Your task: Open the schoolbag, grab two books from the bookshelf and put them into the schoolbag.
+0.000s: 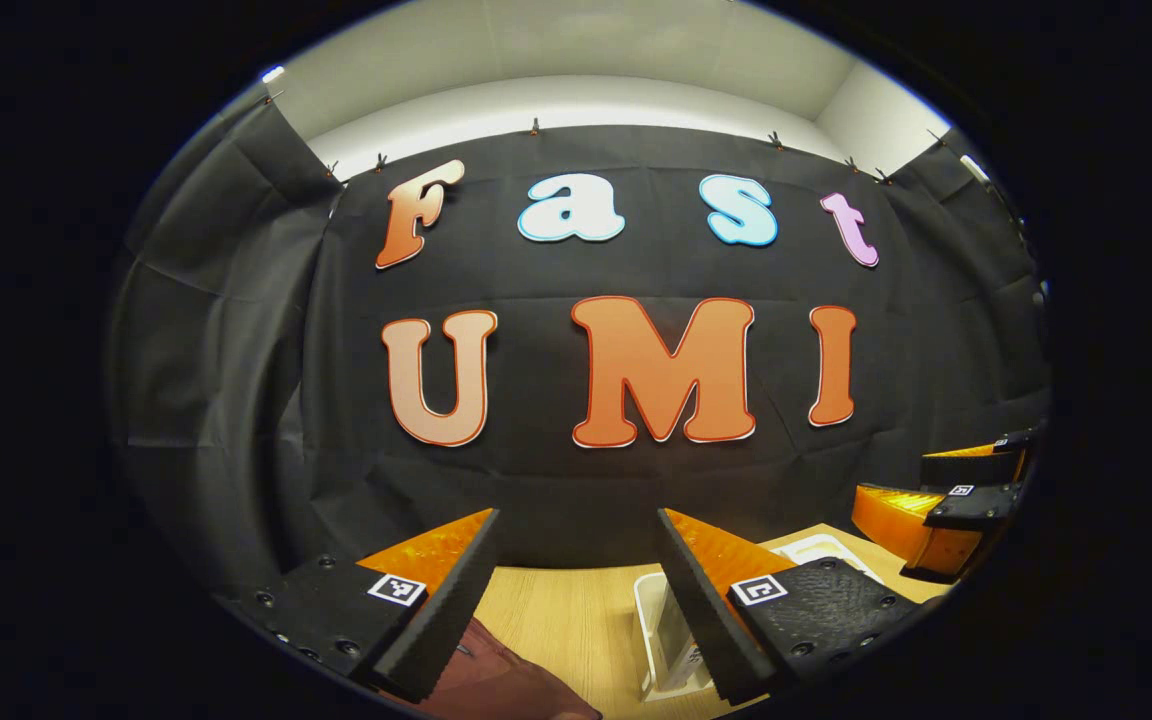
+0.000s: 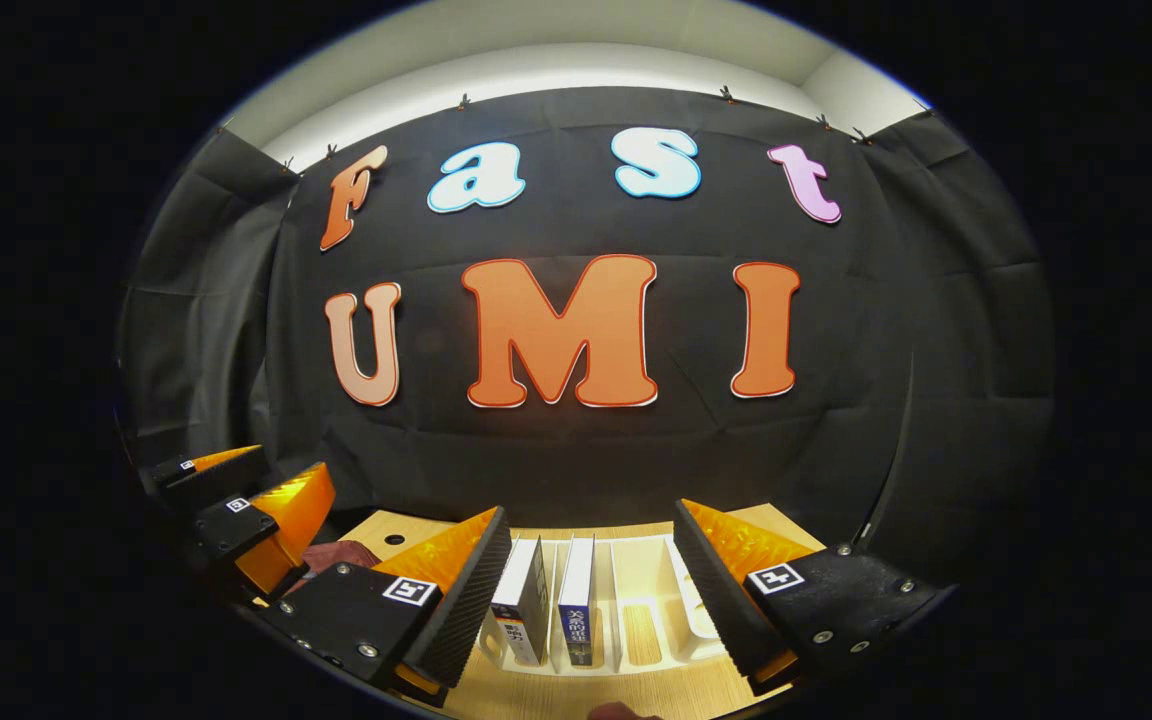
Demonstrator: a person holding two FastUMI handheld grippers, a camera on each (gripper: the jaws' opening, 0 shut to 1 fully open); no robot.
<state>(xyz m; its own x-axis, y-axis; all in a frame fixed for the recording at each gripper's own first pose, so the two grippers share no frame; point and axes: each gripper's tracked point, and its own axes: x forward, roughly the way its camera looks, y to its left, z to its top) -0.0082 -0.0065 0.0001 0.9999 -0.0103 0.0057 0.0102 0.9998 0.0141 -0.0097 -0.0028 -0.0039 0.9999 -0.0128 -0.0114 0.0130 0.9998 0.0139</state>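
Note:
In the right gripper view, a white slotted bookshelf (image 2: 642,566) stands on the wooden table, holding two upright books: a white-spined book (image 2: 522,602) and a blue-and-white one (image 2: 576,600). My right gripper (image 2: 591,510) hovers open just in front of and above them, with nothing between its fingers. The dark red schoolbag (image 2: 339,553) lies to the left, partly hidden behind my left gripper (image 2: 236,505). In the left gripper view, my left gripper (image 1: 578,515) is open and empty above the schoolbag (image 1: 501,682) and the bookshelf's left end (image 1: 650,612). The right gripper (image 1: 971,488) is at the right edge.
The light wooden table (image 1: 556,615) runs up to the black cloth wall (image 1: 556,480) close behind it. A white tray-like part (image 1: 821,548) lies on the table toward the right. The cloth also closes in both sides of the booth.

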